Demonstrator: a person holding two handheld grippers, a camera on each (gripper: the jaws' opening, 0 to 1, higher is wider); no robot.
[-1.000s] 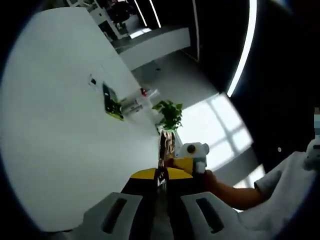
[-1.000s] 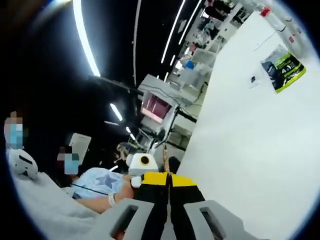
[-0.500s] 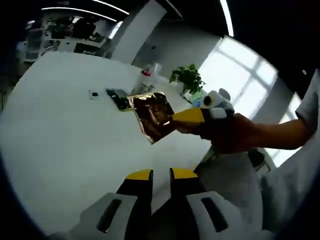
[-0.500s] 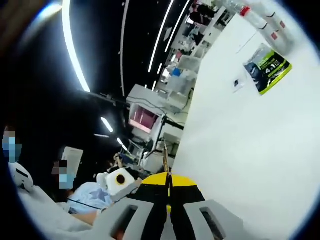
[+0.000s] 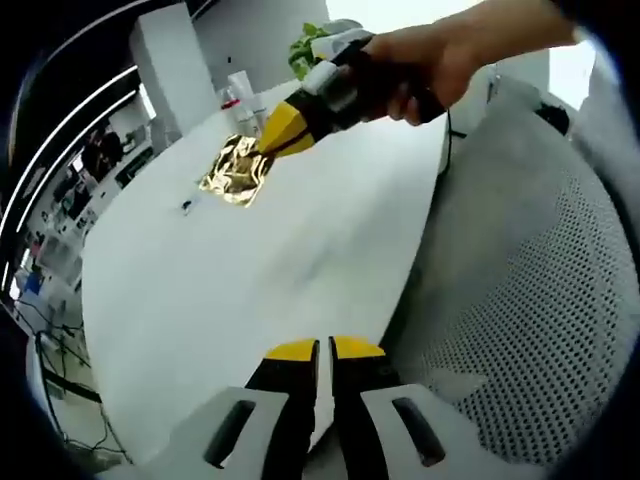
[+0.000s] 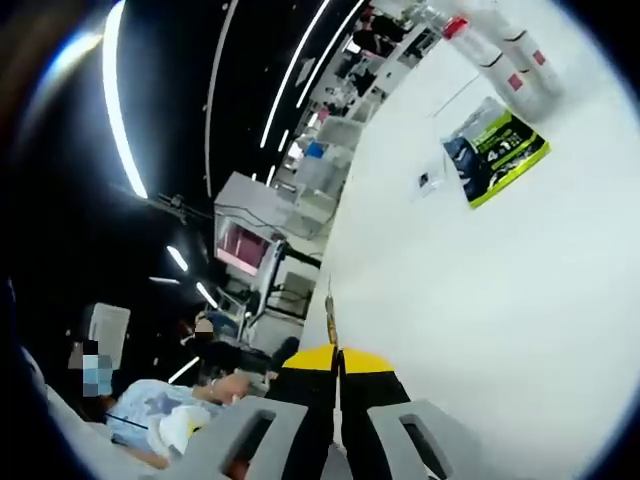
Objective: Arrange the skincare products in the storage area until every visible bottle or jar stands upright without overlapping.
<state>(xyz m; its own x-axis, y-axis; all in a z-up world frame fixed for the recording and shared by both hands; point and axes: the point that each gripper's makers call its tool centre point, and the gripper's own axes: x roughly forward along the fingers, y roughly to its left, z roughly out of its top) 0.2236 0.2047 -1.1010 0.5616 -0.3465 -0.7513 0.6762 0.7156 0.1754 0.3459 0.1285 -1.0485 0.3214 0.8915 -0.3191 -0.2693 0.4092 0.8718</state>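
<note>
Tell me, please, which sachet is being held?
The gold foil sachet, pinched by the right gripper; the green-and-black sachet lies flat on the white table.

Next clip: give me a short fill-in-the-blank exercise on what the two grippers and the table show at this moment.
1. In the left gripper view, the right gripper holds a crinkled ____-coloured foil sachet above the white table.
2. The left gripper has its yellow-tipped jaws nearly together, with ____ between them.
3. In the right gripper view, a green and black packet lies ____ on the table.
4. Beyond that packet, a clear bottle has a ____ cap.

Missing words: gold; nothing; flat; red
</note>
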